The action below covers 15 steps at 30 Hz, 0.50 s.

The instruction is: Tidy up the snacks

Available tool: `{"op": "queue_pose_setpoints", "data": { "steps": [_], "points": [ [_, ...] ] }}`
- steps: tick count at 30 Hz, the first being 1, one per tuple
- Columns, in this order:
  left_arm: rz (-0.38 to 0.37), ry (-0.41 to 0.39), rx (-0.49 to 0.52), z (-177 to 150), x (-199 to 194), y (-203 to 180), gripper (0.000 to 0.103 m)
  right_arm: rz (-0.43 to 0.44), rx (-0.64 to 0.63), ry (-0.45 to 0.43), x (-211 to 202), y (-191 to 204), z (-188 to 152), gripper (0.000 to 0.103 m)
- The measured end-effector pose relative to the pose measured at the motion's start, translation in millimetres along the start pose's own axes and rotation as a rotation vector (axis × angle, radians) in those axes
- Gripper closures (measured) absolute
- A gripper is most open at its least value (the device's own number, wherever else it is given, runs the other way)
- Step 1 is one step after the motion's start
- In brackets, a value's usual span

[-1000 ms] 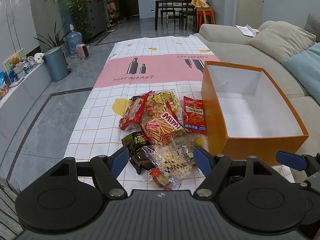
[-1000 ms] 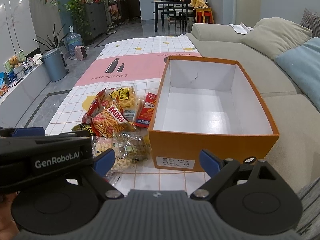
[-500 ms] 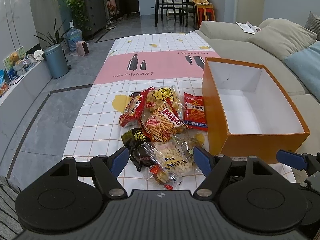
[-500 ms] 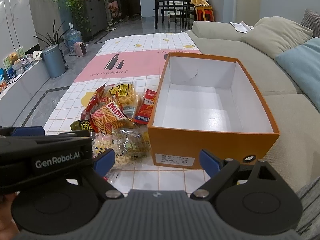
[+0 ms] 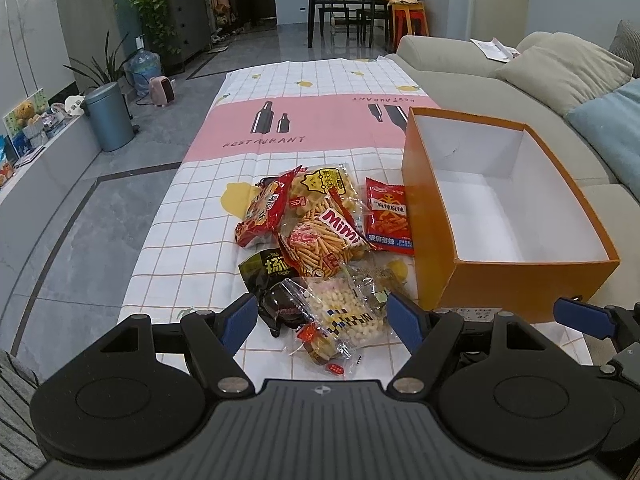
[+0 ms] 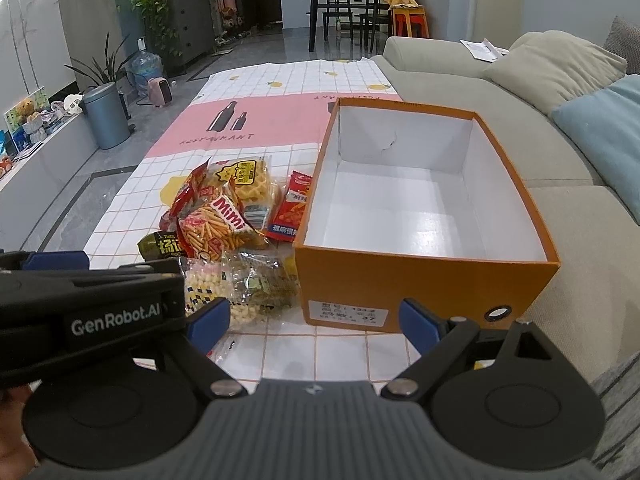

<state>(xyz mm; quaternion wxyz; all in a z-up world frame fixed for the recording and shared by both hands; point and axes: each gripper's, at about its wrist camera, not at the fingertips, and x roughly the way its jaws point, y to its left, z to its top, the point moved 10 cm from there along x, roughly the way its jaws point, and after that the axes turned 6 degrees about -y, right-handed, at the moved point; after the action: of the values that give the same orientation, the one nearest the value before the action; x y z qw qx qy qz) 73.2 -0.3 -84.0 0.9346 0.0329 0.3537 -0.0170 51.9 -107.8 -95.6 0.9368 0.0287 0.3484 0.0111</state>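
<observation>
Both grippers eased back slightly; left gripper (image 5: 322,318) wide over clear bag (image 5: 344,312), right gripper (image 6: 316,320) wide, empty. Box (image 5: 532,280) at 2 o'clock. Risk: slippery overlapping bags, pinch drags neighbour.

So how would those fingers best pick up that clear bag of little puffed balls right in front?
Probably by the bag of puffed balls at its crinkled near end, coming from above with the open left gripper. It lies flat on the tablecloth, overlapping the dark packet, so the loose sealed edge looks the easiest part to pinch.
</observation>
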Motion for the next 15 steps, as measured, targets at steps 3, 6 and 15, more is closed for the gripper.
{"op": "queue_pose_setpoints", "data": {
  "steps": [3, 6, 15],
  "points": [
    [-0.005, -0.008, -0.004, -0.1, 1.1, -0.4, 0.016, 0.000, 0.013, -0.006, -0.4, -0.9, -0.8, 0.014],
    [-0.020, 0.007, -0.005, -3.0, 6.0, -1.6, 0.016, 0.001, 0.015, 0.002, 1.3, -0.6, -3.4, 0.014],
    [-0.030, 0.078, -0.026, -11.9, 31.1, 8.4, 0.016, 0.019, -0.015, 0.042, 16.7, 8.3, -8.6, 0.014]
  ]
}}
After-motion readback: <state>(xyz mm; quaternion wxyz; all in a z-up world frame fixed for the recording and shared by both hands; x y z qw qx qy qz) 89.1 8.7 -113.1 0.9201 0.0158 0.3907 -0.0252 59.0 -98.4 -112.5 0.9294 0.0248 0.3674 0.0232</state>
